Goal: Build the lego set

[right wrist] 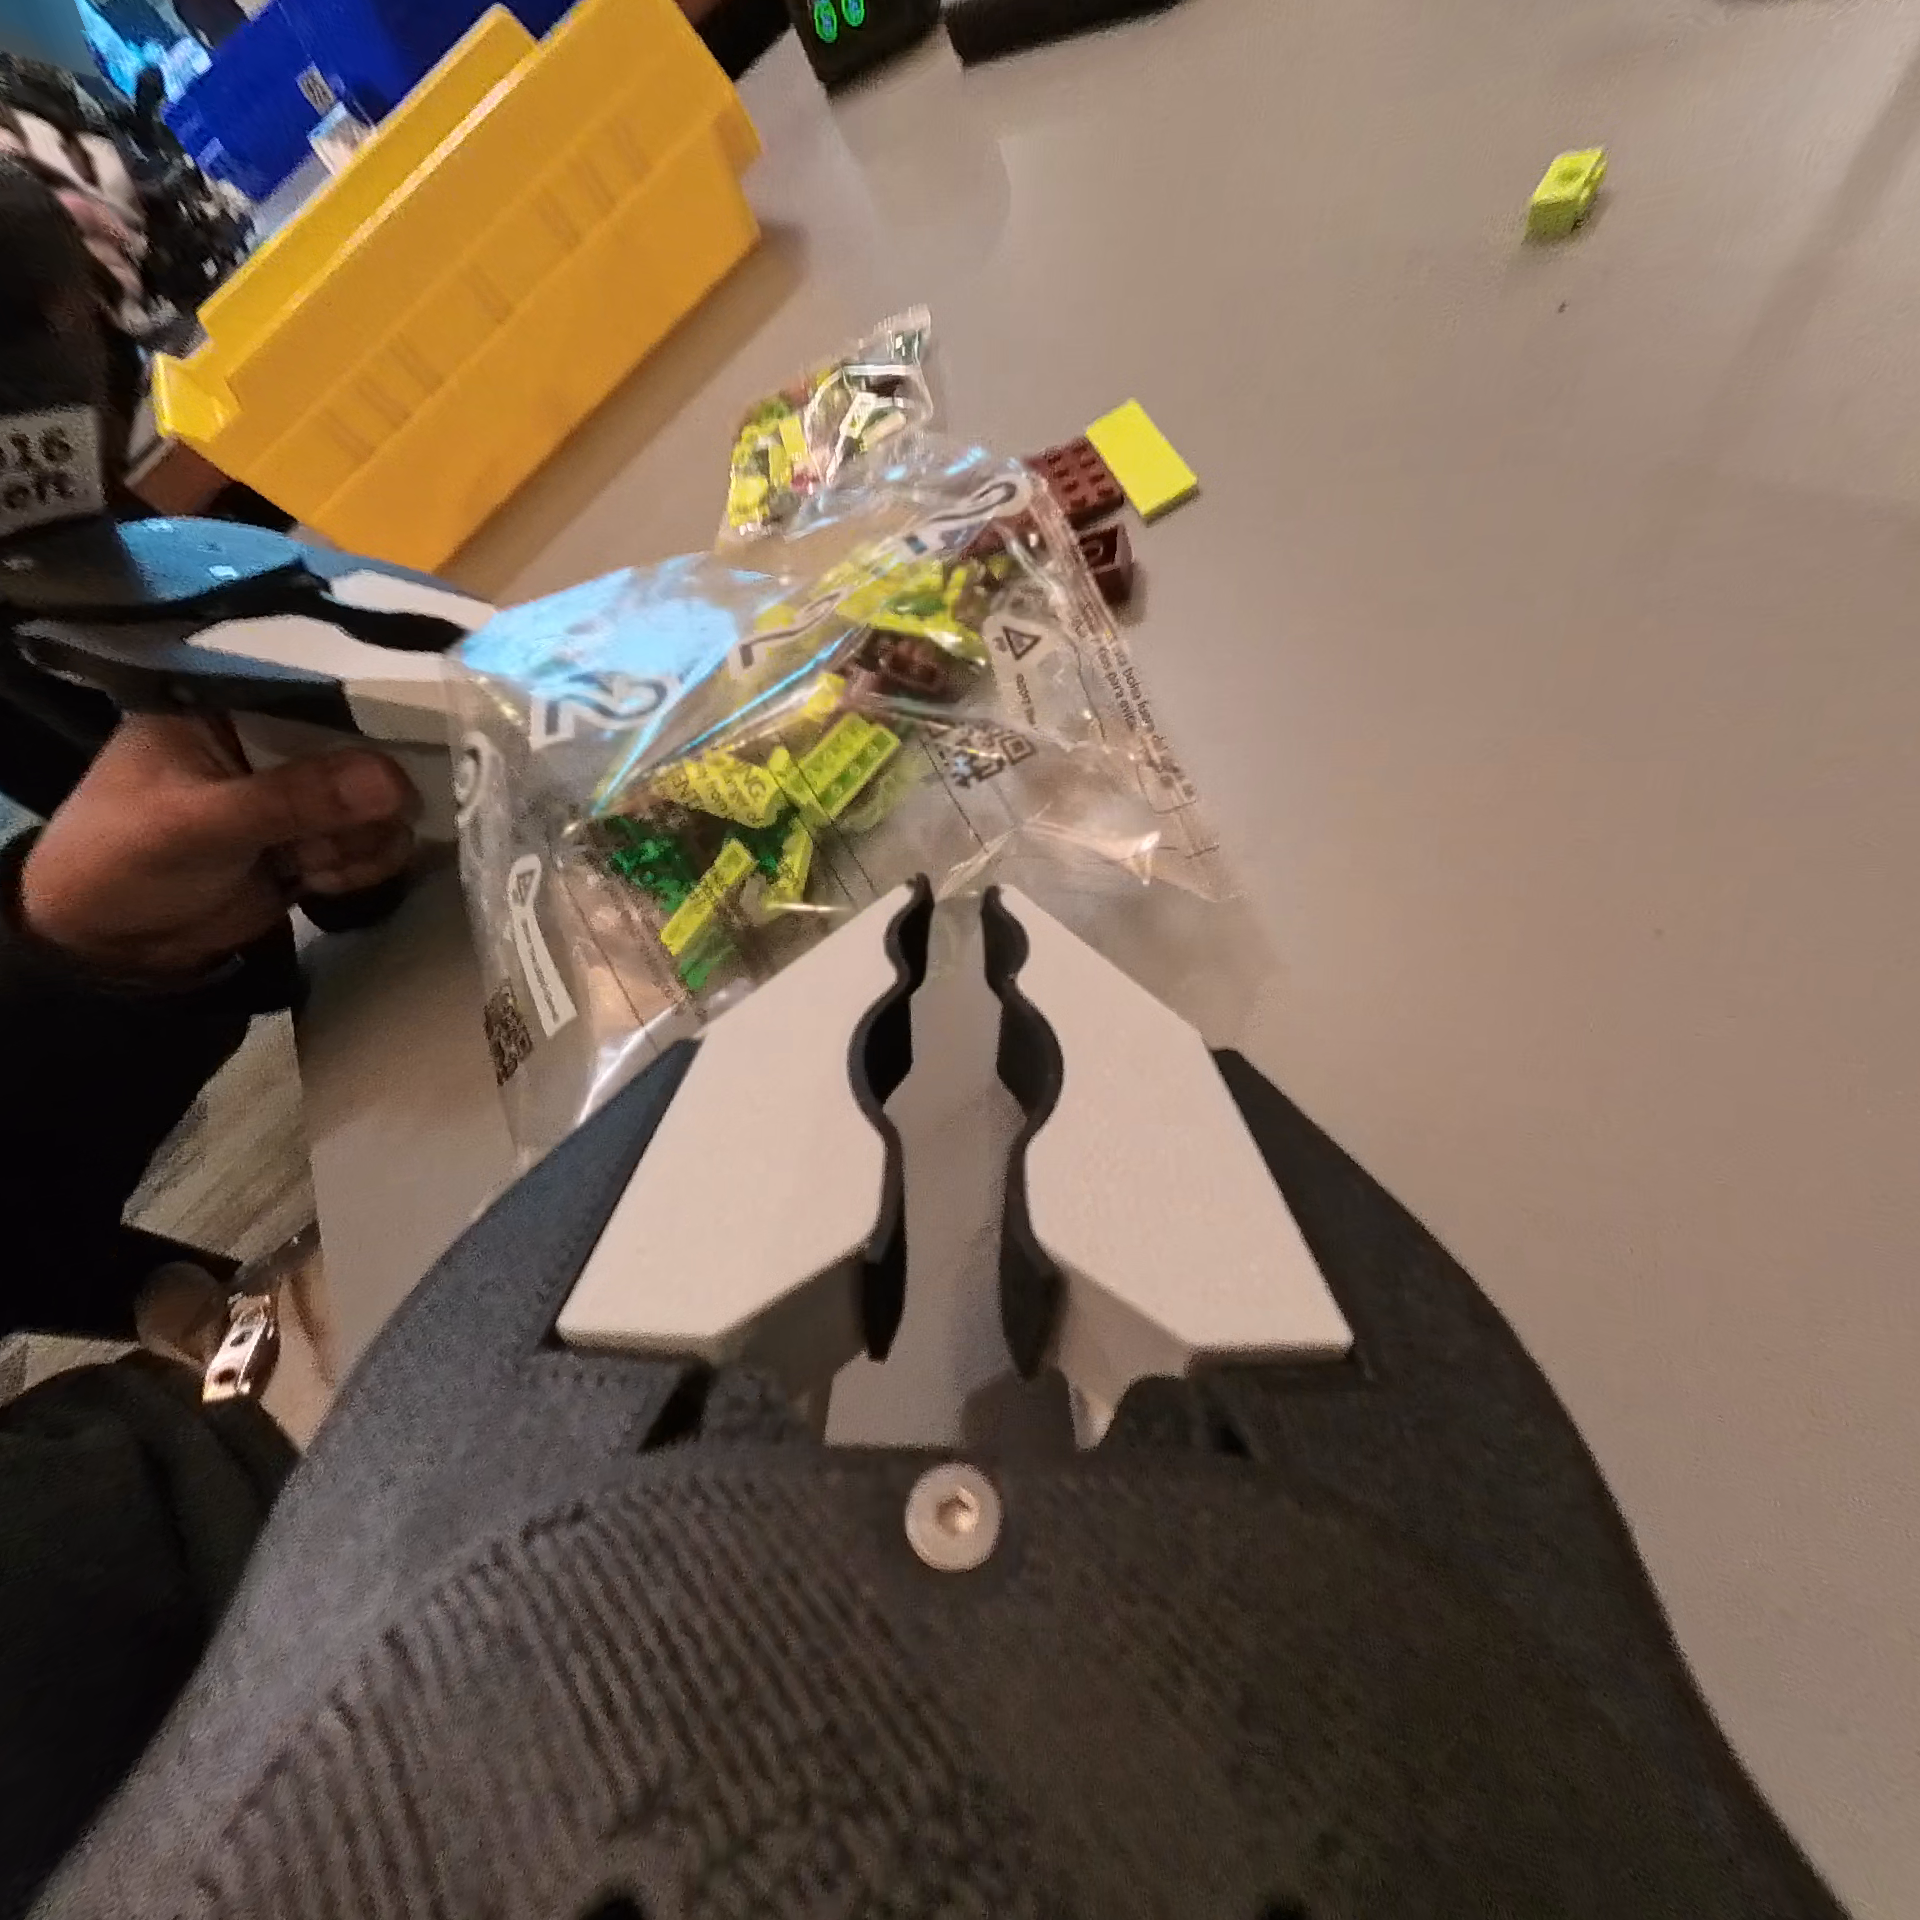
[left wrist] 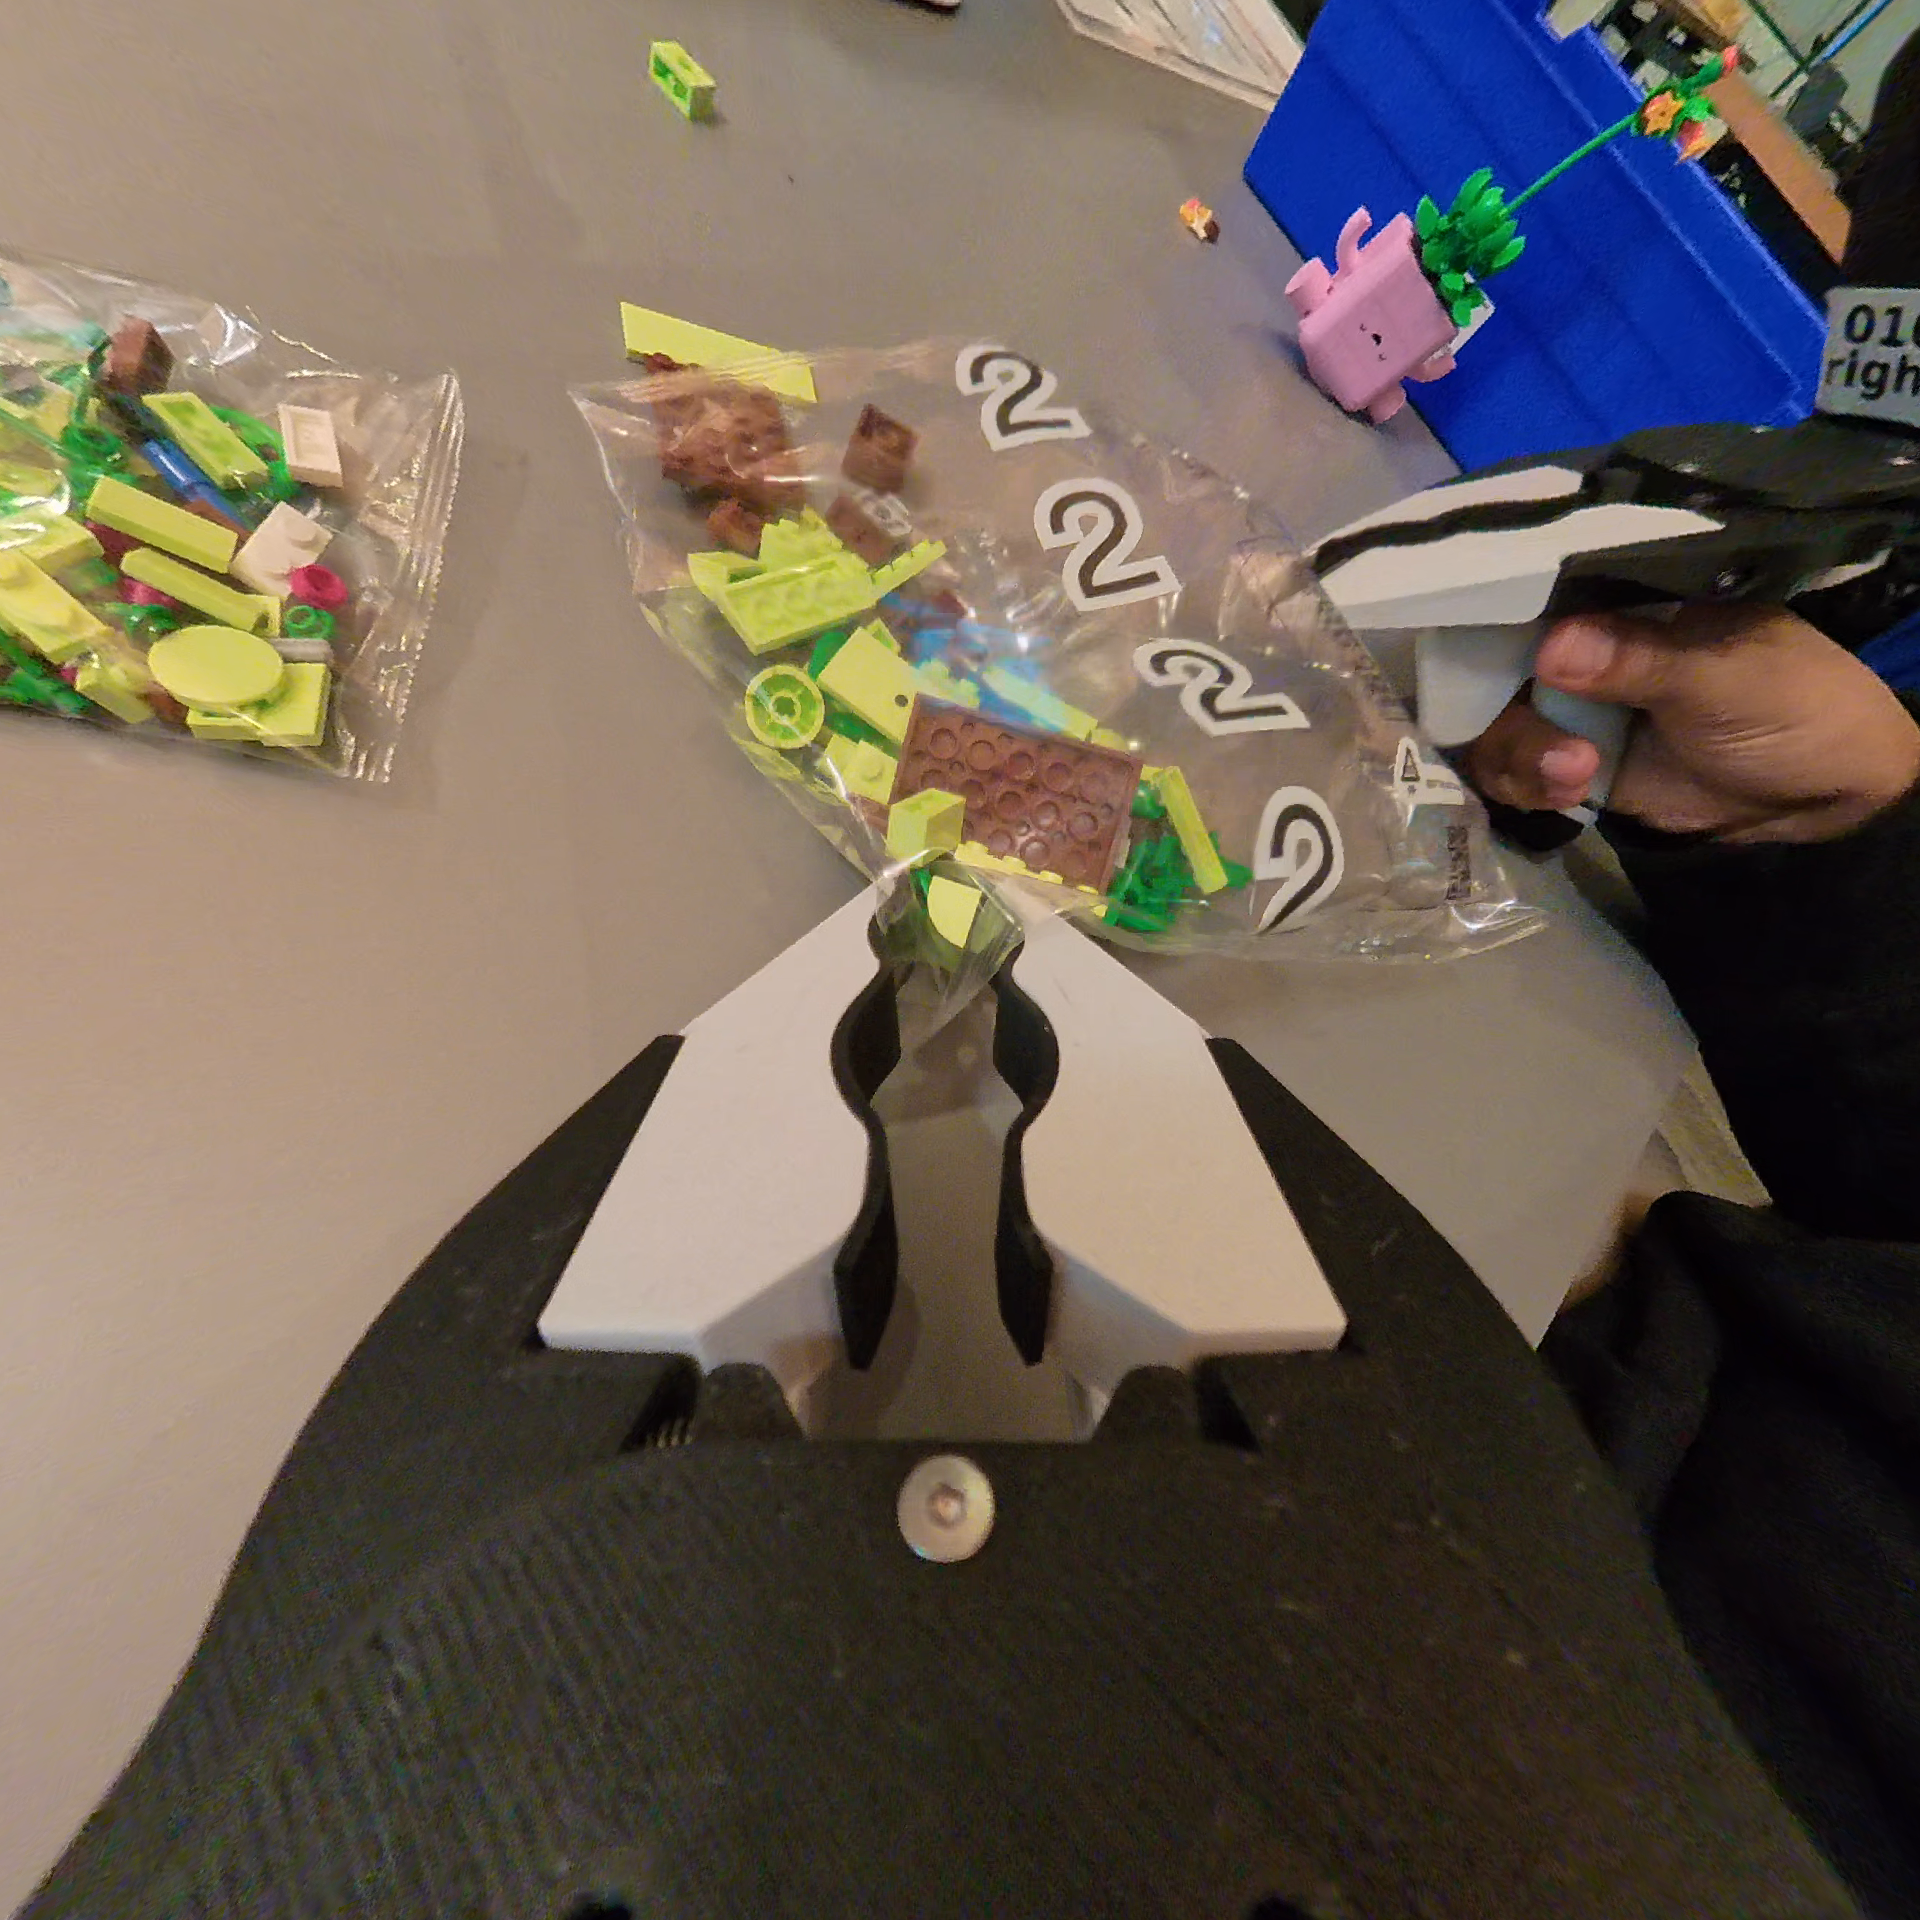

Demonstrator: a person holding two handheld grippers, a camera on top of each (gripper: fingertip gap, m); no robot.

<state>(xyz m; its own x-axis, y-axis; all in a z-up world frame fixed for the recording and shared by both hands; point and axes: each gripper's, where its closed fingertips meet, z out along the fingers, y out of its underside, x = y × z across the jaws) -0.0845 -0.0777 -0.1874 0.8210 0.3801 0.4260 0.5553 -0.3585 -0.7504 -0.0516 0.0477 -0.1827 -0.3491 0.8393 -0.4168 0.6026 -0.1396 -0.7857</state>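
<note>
Left wrist view: left gripper (left wrist: 948,940) pinched 1 corner of clear lego bag (left wrist: 1039,665) above grey table (left wrist: 520,208); right gripper (left wrist: 1317,582) gripped opposite edge. Right wrist view (blurred): right gripper (right wrist: 951,899) clenched on bag's edge w/ bag lifted.

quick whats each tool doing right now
left tool: closed on a corner of the clear brick bag.
right tool: closed on the same bag's opposite edge.

Two clear bags of bricks are in view: one (left wrist: 997,665) pinched at the jaws, one (left wrist: 197,540) lying left of them. Beyond the jaws sit one lime brick (left wrist: 682,79), one pink model (left wrist: 1382,312), one blue bin (left wrist: 1538,208) and one yellow bin (right wrist: 468,281).
</note>
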